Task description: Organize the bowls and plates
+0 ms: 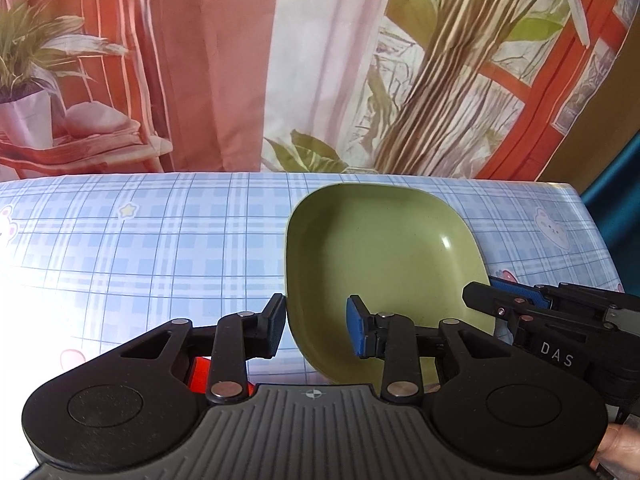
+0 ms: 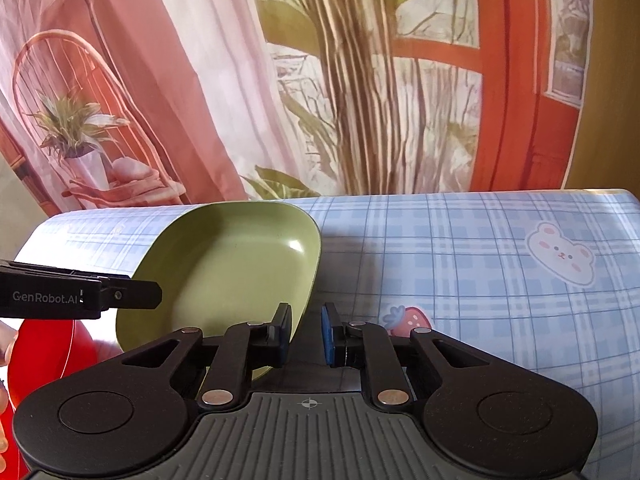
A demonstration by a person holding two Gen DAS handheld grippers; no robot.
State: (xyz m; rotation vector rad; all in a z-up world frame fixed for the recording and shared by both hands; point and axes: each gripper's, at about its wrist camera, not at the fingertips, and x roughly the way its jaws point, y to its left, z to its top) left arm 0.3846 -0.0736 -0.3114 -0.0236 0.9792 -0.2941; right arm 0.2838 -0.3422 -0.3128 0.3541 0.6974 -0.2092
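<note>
Left wrist view: left gripper spread wide apart around the near left rim of a green dish, black ribbed pad just outside the rim, blue pad inside over the basin, neither clearly pressing. Dish smooth, matte, a rounded square with a shallow well, tilted up off the table, which wears a glossy blue plaid cloth printed with stars and bears. Right gripper reaching in at the dish's right edge; cannot tell whether closed there. Sliver of glossy red under the left fingers. Right wrist view: right gripper with a narrow gap between pads, straddling the thin right rim of the green dish, contact unclear. Left gripper entering from the left as a flat black bar. Smooth red bowl low at left, partly beneath the dish. Printed fabric curtain hanging behind.
</note>
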